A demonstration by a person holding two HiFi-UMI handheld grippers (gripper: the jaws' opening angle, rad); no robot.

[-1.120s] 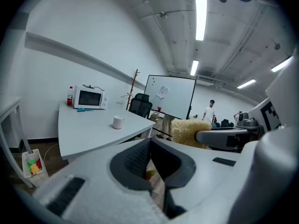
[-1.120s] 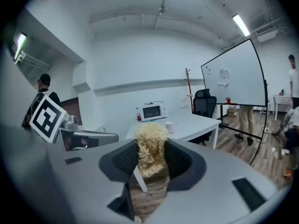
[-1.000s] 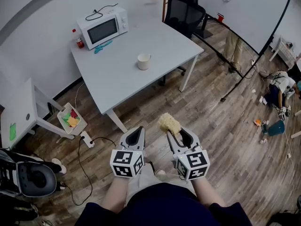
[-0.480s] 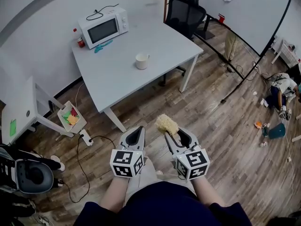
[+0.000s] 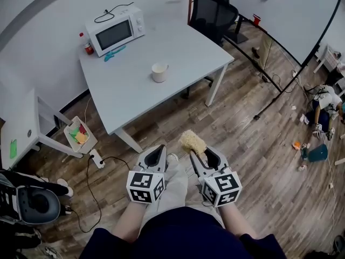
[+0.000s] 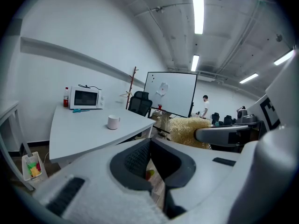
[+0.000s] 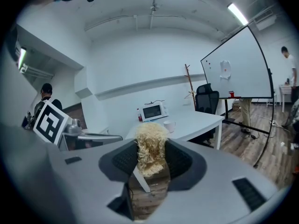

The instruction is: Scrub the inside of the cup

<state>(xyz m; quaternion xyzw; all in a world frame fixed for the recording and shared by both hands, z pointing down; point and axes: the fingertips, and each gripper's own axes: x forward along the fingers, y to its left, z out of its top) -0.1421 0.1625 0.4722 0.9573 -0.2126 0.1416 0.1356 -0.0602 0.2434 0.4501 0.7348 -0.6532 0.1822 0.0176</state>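
Head view had the right gripper (image 5: 197, 153) clamped on the yellow scrubber (image 5: 192, 142), the left gripper (image 5: 156, 150) closed tight beside it, and the cup (image 5: 159, 72) on the table (image 5: 124, 93) at twelve o'clock.

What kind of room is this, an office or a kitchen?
Most likely an office or meeting room, not a kitchen: there is a large whiteboard, a black office chair, and a white table with a microwave on it.
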